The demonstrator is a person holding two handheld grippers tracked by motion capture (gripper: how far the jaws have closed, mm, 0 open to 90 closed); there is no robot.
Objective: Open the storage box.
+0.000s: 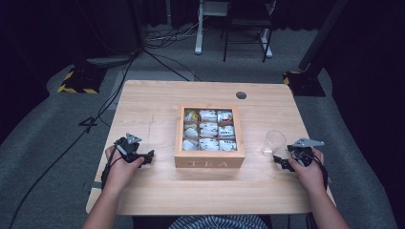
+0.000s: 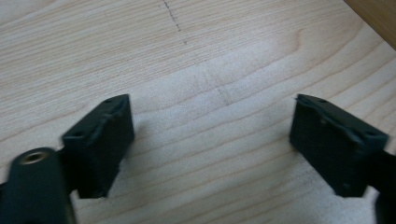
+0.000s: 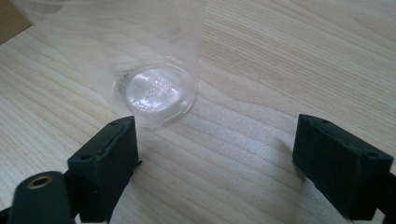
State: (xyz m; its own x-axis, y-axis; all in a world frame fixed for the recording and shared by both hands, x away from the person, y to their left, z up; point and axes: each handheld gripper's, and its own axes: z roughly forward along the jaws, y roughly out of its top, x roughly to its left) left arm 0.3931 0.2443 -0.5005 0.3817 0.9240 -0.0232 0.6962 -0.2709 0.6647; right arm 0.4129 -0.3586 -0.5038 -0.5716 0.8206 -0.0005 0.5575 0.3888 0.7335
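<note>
Left gripper point(image 1: 149, 156): positioned at the lower left of the high view, held in the person's left hand point(image 1: 122, 167) above the wooden table point(image 1: 157, 191). In the left gripper view point(image 2: 212, 140) its jaws stand wide apart, with bare wood grain between them. It holds nothing.

Right gripper point(image 1: 278, 161): positioned at the lower right of the high view, held in the person's right hand point(image 1: 308, 171). In the right gripper view point(image 3: 217, 161) its jaws are spread wide and hold nothing.

Clear plastic cup point(image 1: 275, 142): upright on the table, right of centre in the high view, just beside the right gripper. In the right gripper view the cup point(image 3: 156, 93) stands in the upper left, just beyond the left-hand jaw; whether that jaw touches it cannot be told.

Wooden tea box point(image 1: 209, 162): centre of the high view, open, between the two grippers. Its nine compartments hold tea bags point(image 1: 208, 129).
</note>
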